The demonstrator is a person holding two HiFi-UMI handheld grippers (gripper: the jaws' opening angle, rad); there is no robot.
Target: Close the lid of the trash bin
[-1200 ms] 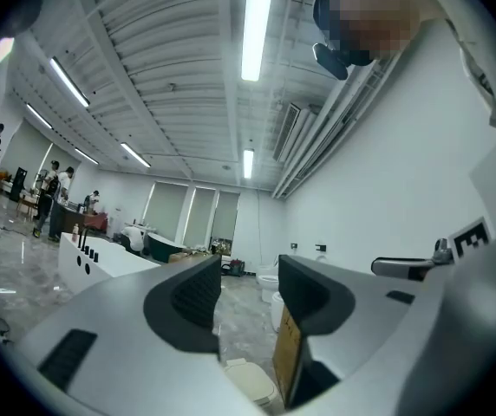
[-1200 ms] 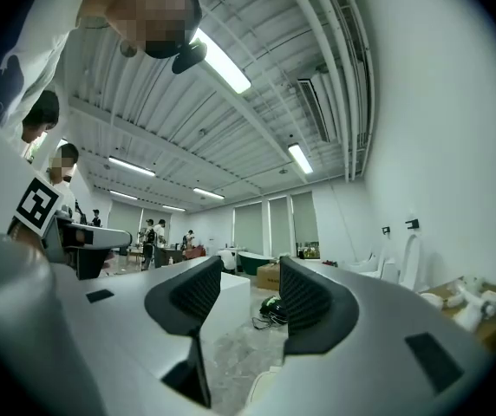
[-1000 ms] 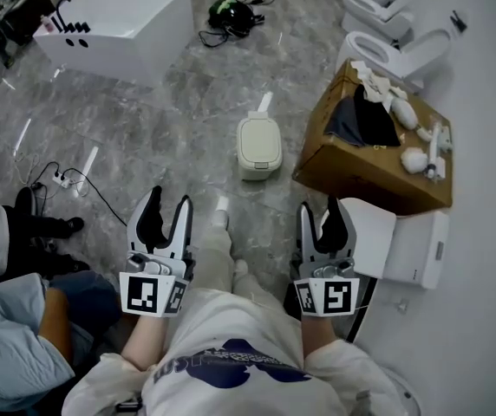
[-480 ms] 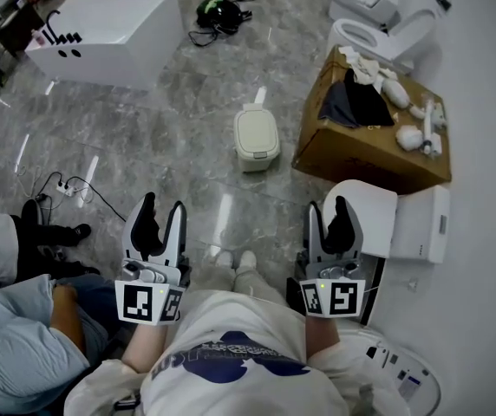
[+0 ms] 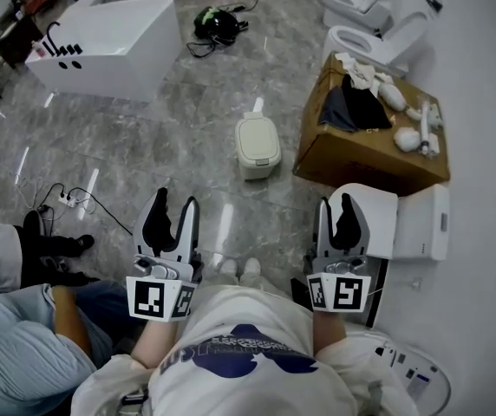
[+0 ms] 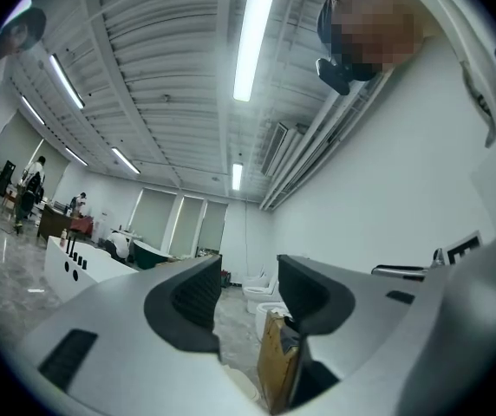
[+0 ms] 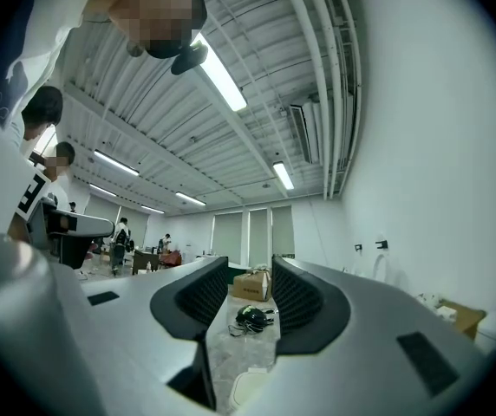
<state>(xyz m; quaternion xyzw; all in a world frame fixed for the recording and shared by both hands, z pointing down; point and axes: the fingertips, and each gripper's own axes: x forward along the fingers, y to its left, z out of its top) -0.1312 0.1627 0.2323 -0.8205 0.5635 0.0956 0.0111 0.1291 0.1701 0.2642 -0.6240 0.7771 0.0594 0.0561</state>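
Both are held level and clear, the left gripper [image 5: 176, 199] with jaws parted on nothing, the right gripper [image 5: 336, 202] with jaws just narrowing, also empty, because the trash bin [image 5: 257, 146] sits well ahead on the floor [image 5: 144, 146], its lid seemingly down.

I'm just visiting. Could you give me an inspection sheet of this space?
Surface: glossy grey marbled floor.
Job's things: small cream plastic trash bin, apart from both grippers, lid looks down.
Clutter: brown cardboard box holding dark cloth; white rectangular bathtub.
Grippers: left gripper open, empty; right gripper open, empty, jaws just closing partway.
Cables: white power strip with black cord.
Surroundings: white ceramic toilets; seated person.
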